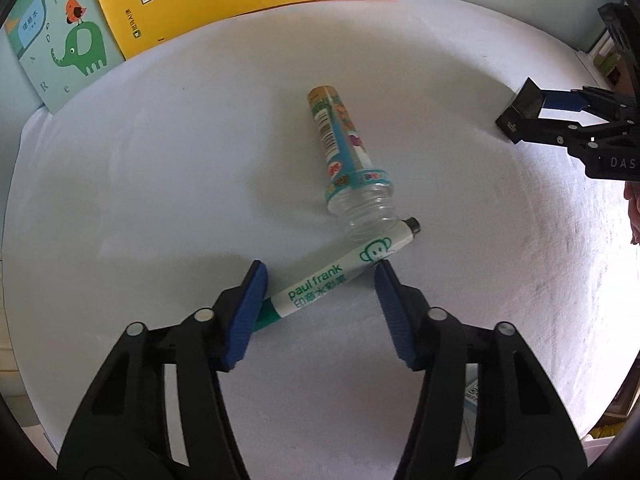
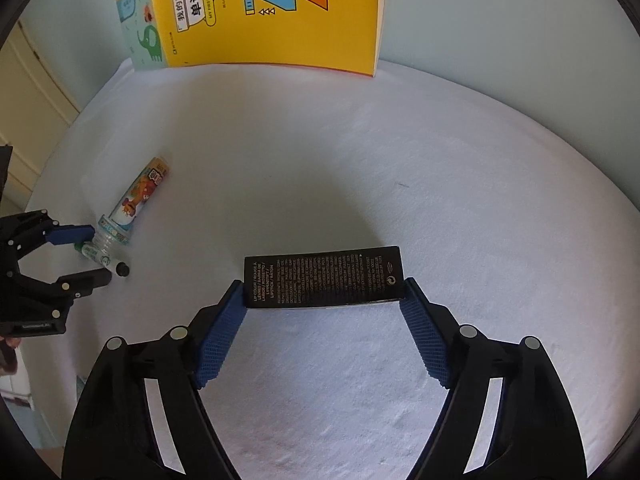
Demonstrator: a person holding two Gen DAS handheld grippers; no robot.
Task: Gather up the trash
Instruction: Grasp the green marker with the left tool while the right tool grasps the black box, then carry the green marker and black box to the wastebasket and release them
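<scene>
The left gripper (image 1: 320,276) points down at a white table (image 1: 160,184). A white & green marker pen (image 1: 336,276) lies slanted btwn its two blue pads (image 1: 248,312). The left pad sits on the pen's green end, the right pad touches the pen near the monkey face. So the jaws are half-way in, closed on the pen. The pen's black tip rests vs. the clear end of a small plastic bottle (image 1: 348,160) w/ a colourful label. The bottle lies on its side, just beyond the pen, near the middle of the table.

The right gripper (image 2: 324,292) is over on the right side of the table, well apart from the left one. It has a black box (image 2: 324,278) w/ tiny white writing btwn its pads, lying flat on the table. Each blue pad touches one short end of the box, so the jaws stand wide but grip it.

At the far edge a yellow book (image 2: 272,12) stands upright, w/ a green elephant book (image 1: 68,44) just left of it.
</scene>
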